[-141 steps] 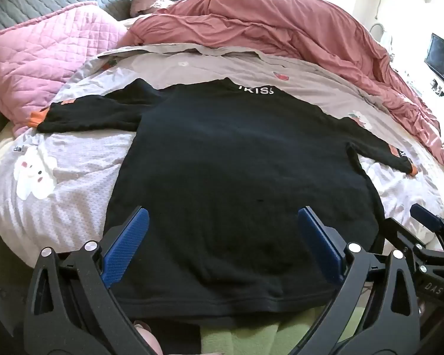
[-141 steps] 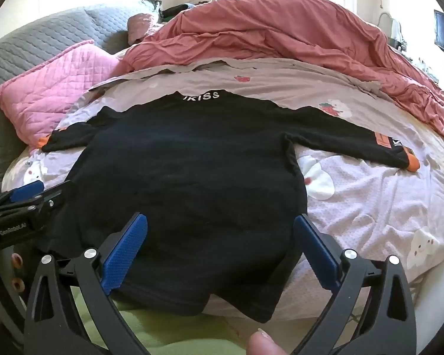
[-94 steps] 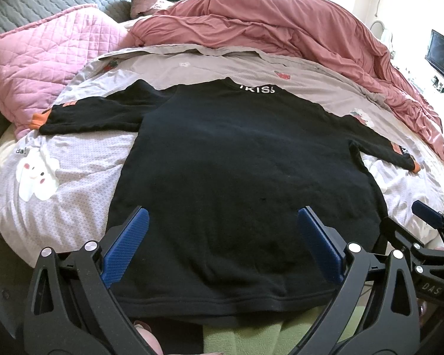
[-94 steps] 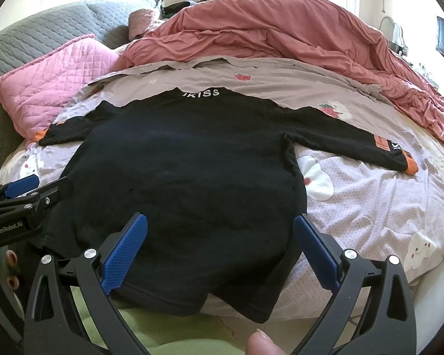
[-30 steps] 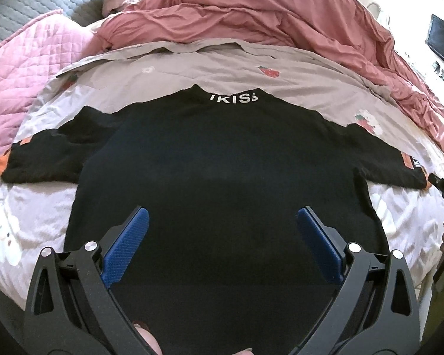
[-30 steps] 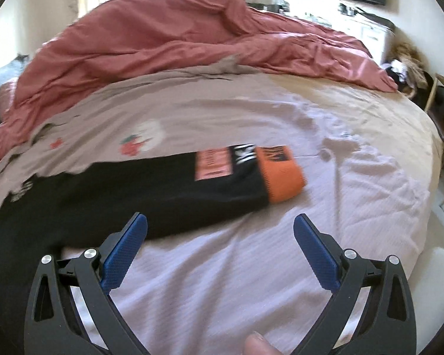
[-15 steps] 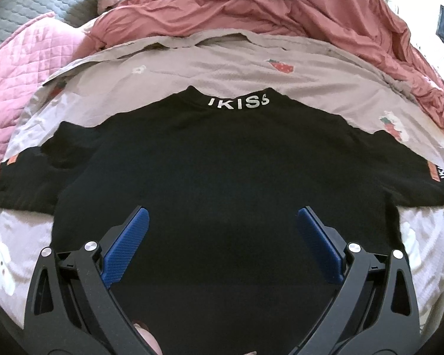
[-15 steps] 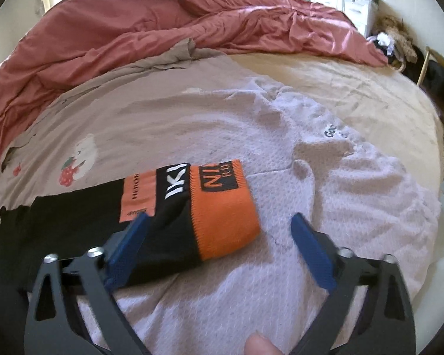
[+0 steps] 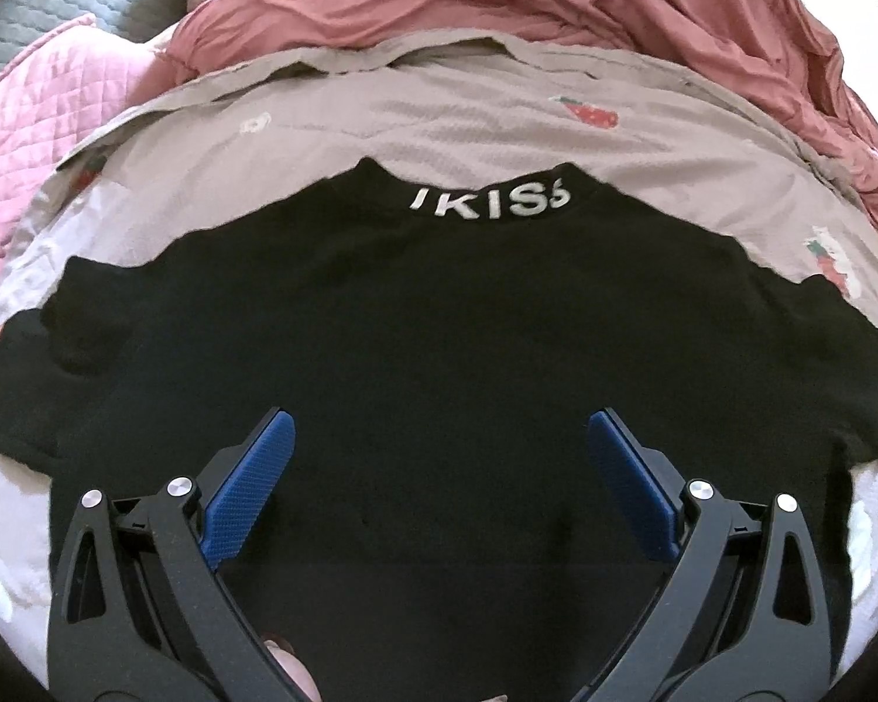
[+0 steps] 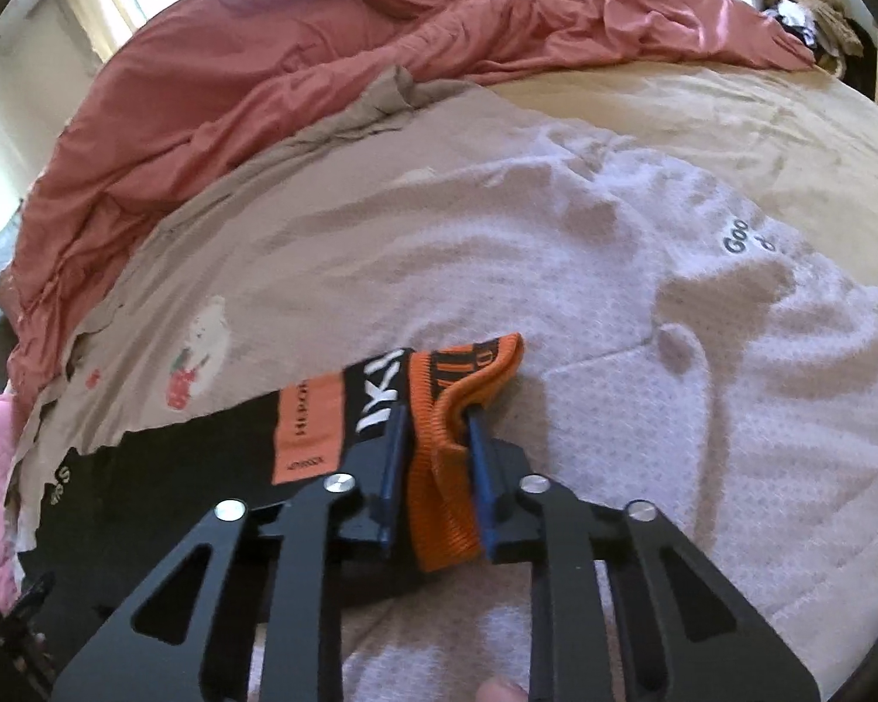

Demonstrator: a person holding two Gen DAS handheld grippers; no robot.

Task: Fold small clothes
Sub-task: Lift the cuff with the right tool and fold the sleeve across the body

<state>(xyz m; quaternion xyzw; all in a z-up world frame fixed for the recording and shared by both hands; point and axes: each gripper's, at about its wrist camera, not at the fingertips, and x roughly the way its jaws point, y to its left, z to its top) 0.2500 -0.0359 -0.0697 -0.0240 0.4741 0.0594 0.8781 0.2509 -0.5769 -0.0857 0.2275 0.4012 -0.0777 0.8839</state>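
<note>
Now orange cuff bunched between closing right claw pads.

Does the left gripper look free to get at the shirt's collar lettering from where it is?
Probably yes: the left gripper hangs open over the black shirt, nothing covering the collar lettering.

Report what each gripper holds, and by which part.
The right gripper is closing on the black sweater's orange cuff, bunched between its fingers. The left gripper is open, holding nothing.
</note>
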